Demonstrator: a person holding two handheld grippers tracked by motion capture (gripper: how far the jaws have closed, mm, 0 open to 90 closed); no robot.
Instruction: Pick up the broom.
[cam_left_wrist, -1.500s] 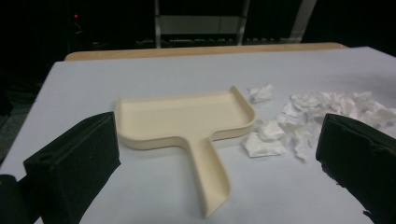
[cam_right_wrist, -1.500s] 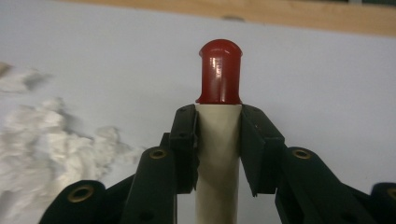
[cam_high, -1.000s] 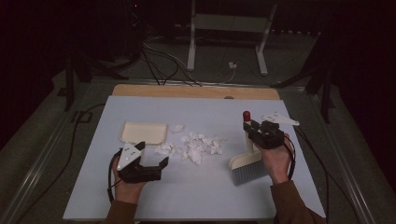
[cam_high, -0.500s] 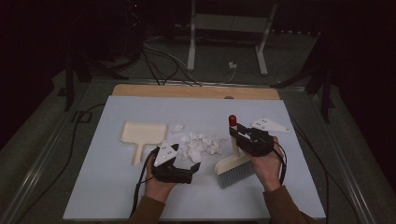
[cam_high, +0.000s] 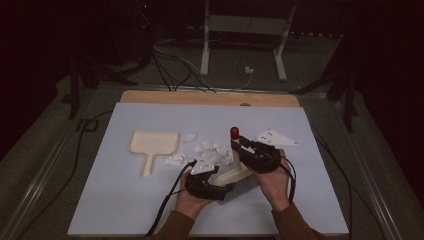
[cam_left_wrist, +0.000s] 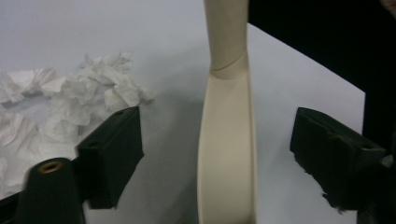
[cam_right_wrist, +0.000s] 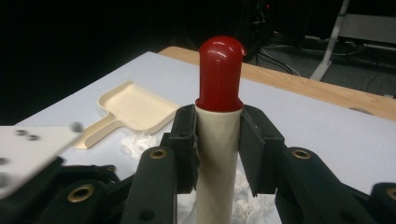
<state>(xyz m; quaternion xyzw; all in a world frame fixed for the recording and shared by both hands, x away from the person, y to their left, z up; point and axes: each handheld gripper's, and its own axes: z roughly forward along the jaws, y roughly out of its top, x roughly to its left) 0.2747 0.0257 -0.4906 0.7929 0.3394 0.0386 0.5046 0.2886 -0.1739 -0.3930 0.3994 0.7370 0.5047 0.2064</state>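
Now left tongs (cam_high: 220, 187) moved to 3 o'clock, released astride brush (cam_high: 239, 176); right tongs (cam_high: 243, 148) grasping brush handle.

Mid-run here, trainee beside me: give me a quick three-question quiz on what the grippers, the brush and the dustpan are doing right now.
1. True or false: the right gripper is shut on the cream brush with the red-capped handle.
2. The left gripper is: A) open, jaws either side of the brush body; B) shut on the crumpled white paper scraps; C) holding the dustpan.
3. What lies unheld on the pale blue tabletop, at the left of the high view?

Key: 1 true; 2 A; 3 the cream plastic dustpan.
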